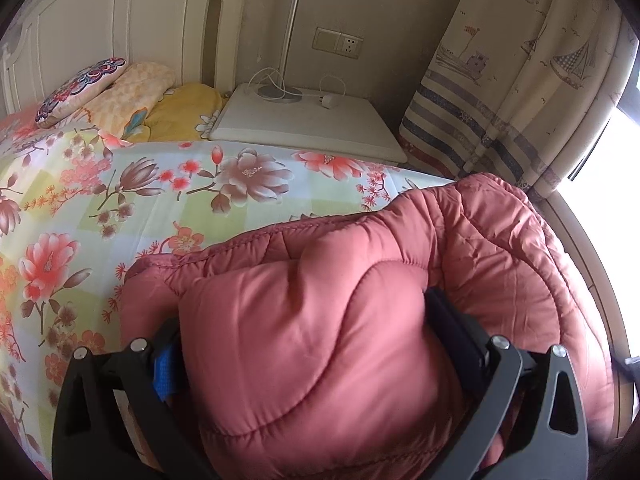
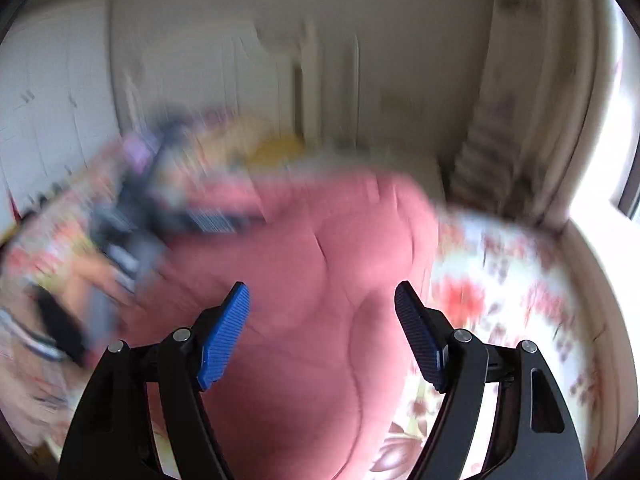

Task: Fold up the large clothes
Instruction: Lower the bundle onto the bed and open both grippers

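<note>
Only leftward: nightstand (image 1: 308,128), lamp (image 1: 286,40).

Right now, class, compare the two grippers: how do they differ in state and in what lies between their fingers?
The left gripper stands wide with a thick fold of the pink padded jacket bulging between its fingers; the right gripper has nothing between its fingers and hangs above the jacket. The left view is sharp; the right view is blurred. Both point down at the jacket on the floral bedspread.
</note>
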Tool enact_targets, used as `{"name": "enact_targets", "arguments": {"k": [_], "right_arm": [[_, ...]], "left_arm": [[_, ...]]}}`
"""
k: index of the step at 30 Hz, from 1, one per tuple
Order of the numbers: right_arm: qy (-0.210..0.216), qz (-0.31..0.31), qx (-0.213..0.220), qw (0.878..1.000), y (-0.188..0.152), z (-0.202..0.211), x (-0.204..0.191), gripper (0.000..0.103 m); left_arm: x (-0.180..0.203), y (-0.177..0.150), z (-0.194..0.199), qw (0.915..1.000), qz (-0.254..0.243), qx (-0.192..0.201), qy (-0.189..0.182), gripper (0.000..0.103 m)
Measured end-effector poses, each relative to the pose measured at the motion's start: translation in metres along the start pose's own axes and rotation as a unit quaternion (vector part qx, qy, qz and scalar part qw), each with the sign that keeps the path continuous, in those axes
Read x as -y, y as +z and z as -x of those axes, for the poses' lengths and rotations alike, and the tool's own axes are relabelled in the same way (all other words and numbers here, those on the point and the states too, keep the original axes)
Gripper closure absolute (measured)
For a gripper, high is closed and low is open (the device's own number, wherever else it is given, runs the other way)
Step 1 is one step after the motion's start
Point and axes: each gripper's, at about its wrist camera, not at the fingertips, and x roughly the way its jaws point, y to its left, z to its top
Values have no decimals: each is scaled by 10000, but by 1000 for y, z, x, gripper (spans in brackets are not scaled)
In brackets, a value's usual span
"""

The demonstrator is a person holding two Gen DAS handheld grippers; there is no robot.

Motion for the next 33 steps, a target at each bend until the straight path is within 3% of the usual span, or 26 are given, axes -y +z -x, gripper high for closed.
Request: {"name": "enact_targets", "arguments": {"k": [1,3,6,12,15,17,20,22,25,28,31,33], "right_arm": [[-55,-86,-57,9999,-9,-15,3,17],[216,-446,185,9986,-24,-23,12,17],[277,-585,129,9978,-22,-20,22,17],[-252,-149,611,9977,9,9,20,17],[-466,-182,676,9965,28,0,34,17],[-470,-418,458,9970,40,-22,50,17],[-223,-610,-229,9976,35,-67,61,17],[-126,-751,-198,9969,29,-76,66,17],[-281,-790,-146,9964,29,-66,66,17],[-593,-574,197,9964,26,-28,44,17],[-223,-513,704,9959,8,22,19,17],[-16,-389,720,9966,-6,33,3,17]], "left_arm": [[0,0,0,10000,1,5,-2,2],[1,0,1,10000,-38,2,24,2],[1,1,1,9999,-88,-16,102,2],[1,0,4,9997,-116,27,192,2],[3,0,4,9996,-148,47,236,2],[3,1,4,9996,-144,46,234,2],[3,0,4,9993,-150,57,330,2],[4,1,3,9994,-152,39,324,2],[4,0,3,9992,-191,53,360,2],[2,0,4,9993,-150,61,329,2],[2,0,3,9994,-141,63,322,2],[1,0,3,9994,-134,61,314,2]]}}
